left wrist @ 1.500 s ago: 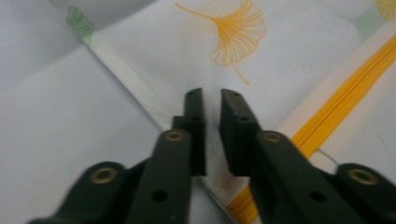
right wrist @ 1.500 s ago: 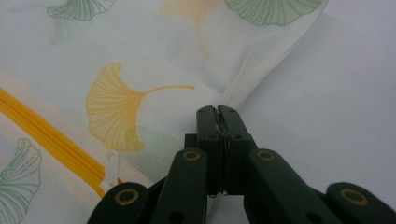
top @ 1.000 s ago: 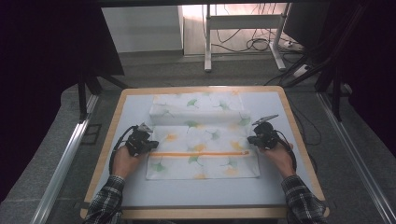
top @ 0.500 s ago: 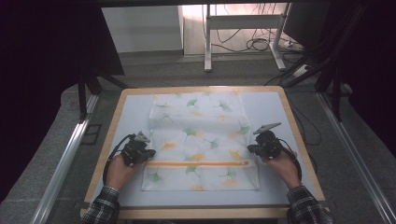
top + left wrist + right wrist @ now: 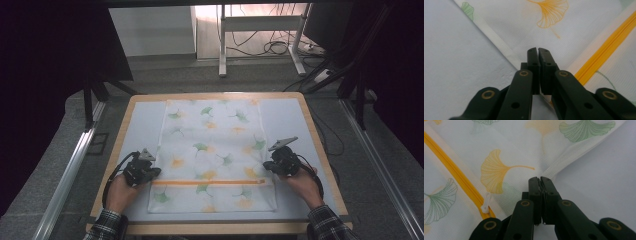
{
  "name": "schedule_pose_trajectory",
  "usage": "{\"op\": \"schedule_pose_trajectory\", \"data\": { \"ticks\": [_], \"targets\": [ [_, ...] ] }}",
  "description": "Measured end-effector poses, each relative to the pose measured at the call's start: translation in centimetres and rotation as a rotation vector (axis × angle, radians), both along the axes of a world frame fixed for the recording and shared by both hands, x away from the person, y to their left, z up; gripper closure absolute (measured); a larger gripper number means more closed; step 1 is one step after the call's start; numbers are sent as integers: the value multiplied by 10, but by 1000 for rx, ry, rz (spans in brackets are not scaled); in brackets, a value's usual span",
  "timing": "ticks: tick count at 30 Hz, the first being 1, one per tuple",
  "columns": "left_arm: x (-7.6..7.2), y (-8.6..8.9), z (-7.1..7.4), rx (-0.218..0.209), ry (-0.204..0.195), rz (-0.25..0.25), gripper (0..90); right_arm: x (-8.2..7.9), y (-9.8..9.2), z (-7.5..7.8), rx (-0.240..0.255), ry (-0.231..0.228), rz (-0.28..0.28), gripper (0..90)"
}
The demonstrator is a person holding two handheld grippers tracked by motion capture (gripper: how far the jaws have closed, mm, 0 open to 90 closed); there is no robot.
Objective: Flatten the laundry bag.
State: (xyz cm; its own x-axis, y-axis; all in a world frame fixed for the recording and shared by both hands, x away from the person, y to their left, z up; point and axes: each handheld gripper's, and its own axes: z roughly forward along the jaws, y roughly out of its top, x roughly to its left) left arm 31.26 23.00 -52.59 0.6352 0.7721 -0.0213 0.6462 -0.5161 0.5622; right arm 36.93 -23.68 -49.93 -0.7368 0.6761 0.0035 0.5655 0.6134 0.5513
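A white cloth bag (image 5: 215,145) printed with green and yellow ginkgo leaves lies flat down the middle of the table (image 5: 137,127). An orange zipper (image 5: 210,182) runs across it near the front. My left gripper (image 5: 152,172) is shut on the cloth's left hem, just above the zipper. My right gripper (image 5: 267,165) is shut on the right hem. In the left gripper view the jaws (image 5: 538,51) meet over the hem of the cloth (image 5: 574,30), next to the zipper (image 5: 609,45). In the right gripper view a sliver of cloth (image 5: 511,145) shows between the shut jaws (image 5: 539,180), with the white zipper pull (image 5: 486,203) to their left.
The pale tabletop has a wooden rim (image 5: 215,95). Metal rails (image 5: 70,175) run along the floor on both sides. A desk frame (image 5: 222,45) and cables (image 5: 280,47) stand beyond the far edge. Bare tabletop flanks the cloth.
Both grippers have moved toward the front edge, pulling the cloth with them. The folded upper layer has unfolded, and the cloth now lies flat and full length.
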Motion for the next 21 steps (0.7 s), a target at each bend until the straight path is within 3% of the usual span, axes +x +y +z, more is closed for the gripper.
{"op": "schedule_pose_trajectory", "data": {
  "ticks": [3, 17, 21],
  "targets": [
    [1, 1, 1, -29, -13, 9, 829, 0, 1, -1, -7, 2, 1, 843],
    [2, 3, 2, -85, -48, 36, 536, -5, 0, 2, 2, -37, 3, 692],
    [3, 3, 1, -76, -63, 38, 450, -9, -1, 4, 6, -48, 10, 644]
  ]
}}
